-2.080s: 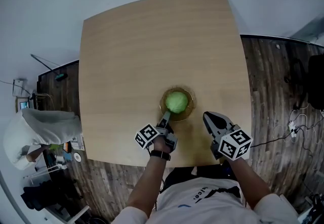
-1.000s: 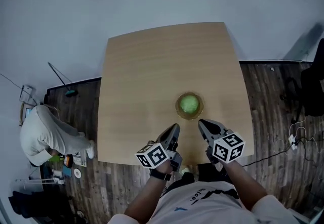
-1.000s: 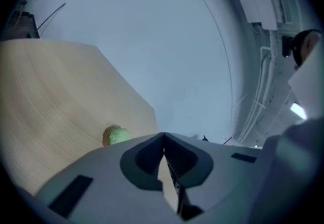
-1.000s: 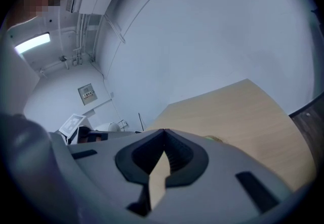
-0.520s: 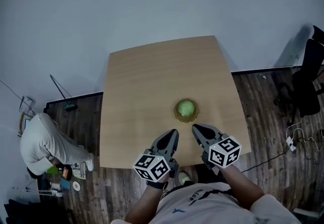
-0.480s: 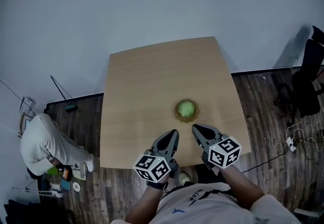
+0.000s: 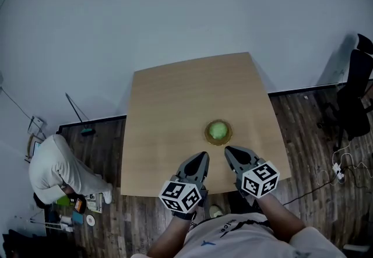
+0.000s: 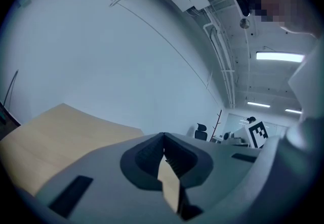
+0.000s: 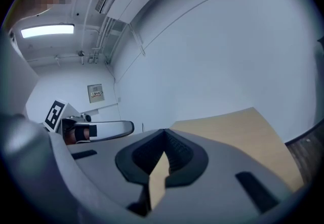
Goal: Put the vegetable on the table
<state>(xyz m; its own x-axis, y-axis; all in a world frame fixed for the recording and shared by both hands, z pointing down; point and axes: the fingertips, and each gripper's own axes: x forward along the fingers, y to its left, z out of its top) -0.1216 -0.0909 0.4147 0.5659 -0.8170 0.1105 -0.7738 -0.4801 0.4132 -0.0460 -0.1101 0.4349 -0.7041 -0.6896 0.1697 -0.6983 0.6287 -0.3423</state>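
A round green vegetable lies in a shallow brown bowl on the light wooden table, right of the middle and toward the near side. My left gripper hovers at the table's near edge, short of the bowl, shut and empty. My right gripper is beside it, just below the bowl, also shut with nothing held. In the left gripper view the jaws meet over the tabletop. The right gripper view shows the same closed jaws, raised toward the wall.
A person in white crouches on the dark wooden floor left of the table, among small items. A black chair and cables are at the right. A pale wall stands behind the table.
The left gripper has drawn back from the bowl to the table's near edge. The head view has risen, so the table looks smaller. The vegetable stays in the bowl.
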